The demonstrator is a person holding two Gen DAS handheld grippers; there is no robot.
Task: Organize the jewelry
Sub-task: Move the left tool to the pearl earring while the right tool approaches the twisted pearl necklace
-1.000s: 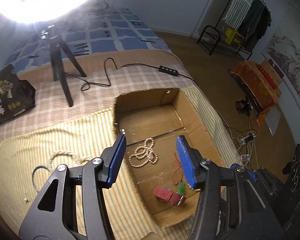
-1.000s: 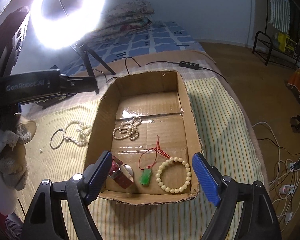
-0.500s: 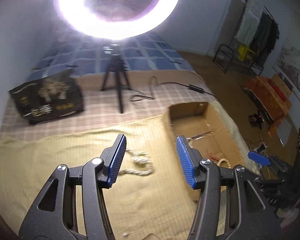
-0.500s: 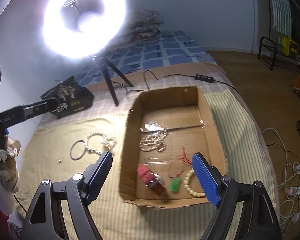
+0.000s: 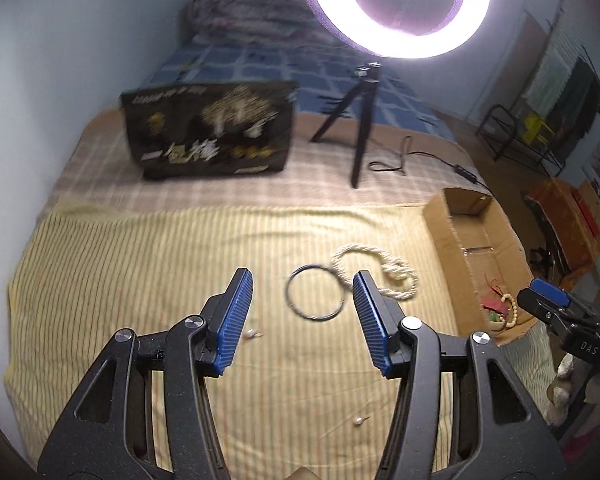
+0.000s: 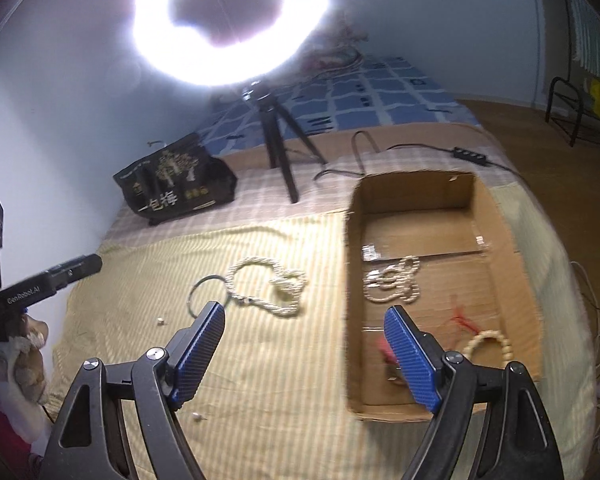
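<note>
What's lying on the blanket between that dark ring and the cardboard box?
A twisted pearl necklace lies there, coiled between the ring and the box, one end overlapping the ring. It shows in both views, most clearly the right wrist one.

Bed [image 5: 140, 248] with box [image 5: 444, 220], necklace [image 5: 396, 276]

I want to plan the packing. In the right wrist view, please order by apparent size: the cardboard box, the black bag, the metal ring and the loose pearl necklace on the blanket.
1. cardboard box
2. black bag, though farther away, so its true size is unsure
3. pearl necklace
4. metal ring, partly hidden, close to the necklace in size
</note>
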